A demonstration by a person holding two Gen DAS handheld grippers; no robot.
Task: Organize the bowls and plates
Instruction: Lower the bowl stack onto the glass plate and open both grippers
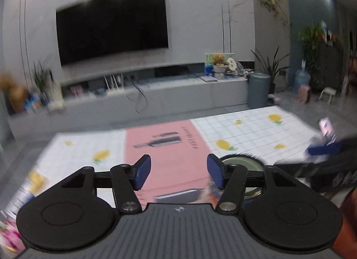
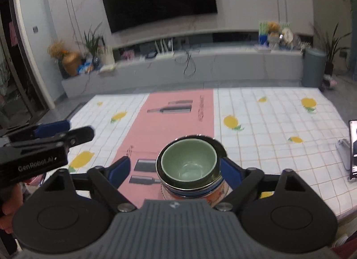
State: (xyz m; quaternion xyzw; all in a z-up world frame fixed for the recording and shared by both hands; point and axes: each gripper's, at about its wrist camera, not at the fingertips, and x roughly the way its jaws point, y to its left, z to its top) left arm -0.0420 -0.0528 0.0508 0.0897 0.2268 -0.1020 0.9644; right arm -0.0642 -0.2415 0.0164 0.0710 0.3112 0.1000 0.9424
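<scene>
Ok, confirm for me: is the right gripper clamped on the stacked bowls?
No, the right gripper stands open, its blue pads clear of the stacked bowls on both sides.

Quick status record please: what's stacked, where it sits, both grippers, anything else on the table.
stack: green bowl nested in a dark-rimmed bowl, on patterned dishes
location: near edge of the table, on the pink runner
right gripper: open, stack between fingers; contact unclear
left gripper: open, holding nothing
other: phone at right edge
</scene>
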